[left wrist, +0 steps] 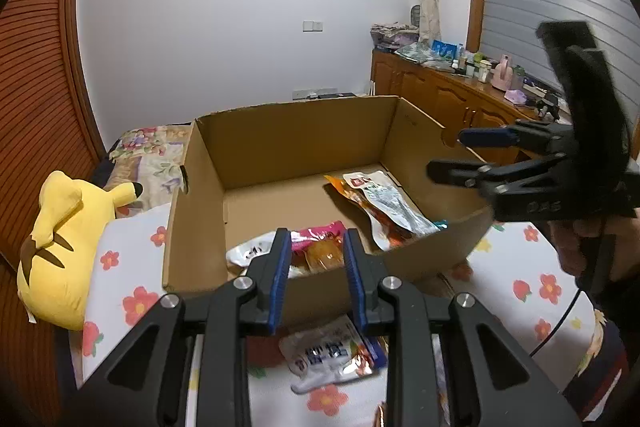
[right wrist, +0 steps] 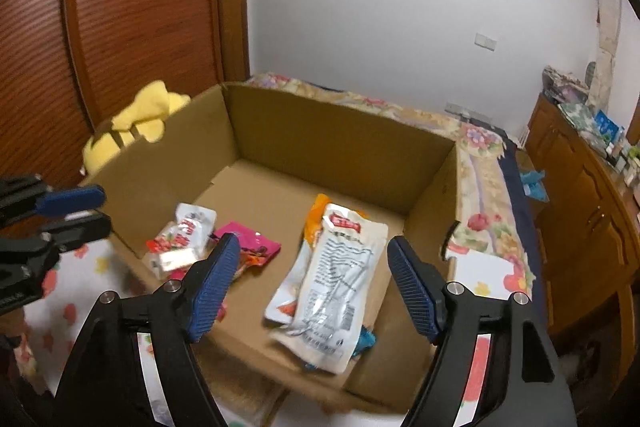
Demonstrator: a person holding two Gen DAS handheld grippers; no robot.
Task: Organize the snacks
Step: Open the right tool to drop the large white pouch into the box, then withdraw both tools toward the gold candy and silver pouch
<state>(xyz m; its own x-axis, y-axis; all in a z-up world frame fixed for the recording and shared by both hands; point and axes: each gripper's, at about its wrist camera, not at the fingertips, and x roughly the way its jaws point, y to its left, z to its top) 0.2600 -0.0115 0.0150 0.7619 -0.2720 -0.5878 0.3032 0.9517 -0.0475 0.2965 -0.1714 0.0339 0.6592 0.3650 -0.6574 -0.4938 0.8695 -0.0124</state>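
An open cardboard box (left wrist: 296, 131) (right wrist: 328, 143) sits on a flowered bedspread. Inside lie a white and orange snack pouch (left wrist: 384, 203) (right wrist: 336, 279), a pink packet (left wrist: 320, 231) (right wrist: 248, 243) and a white and red packet (right wrist: 184, 239). Another white snack packet (left wrist: 332, 351) lies on the bedspread in front of the box. My left gripper (left wrist: 316, 255) is open and empty at the box's near wall. My right gripper (right wrist: 312, 287) is open and empty above the box's right side; it also shows in the left wrist view (left wrist: 448, 155).
A yellow plush toy (left wrist: 60, 247) (right wrist: 136, 123) lies left of the box. A wooden cabinet (left wrist: 448, 99) with bottles and clutter stands at the right. A wooden louvred door (right wrist: 120, 7) is at the left.
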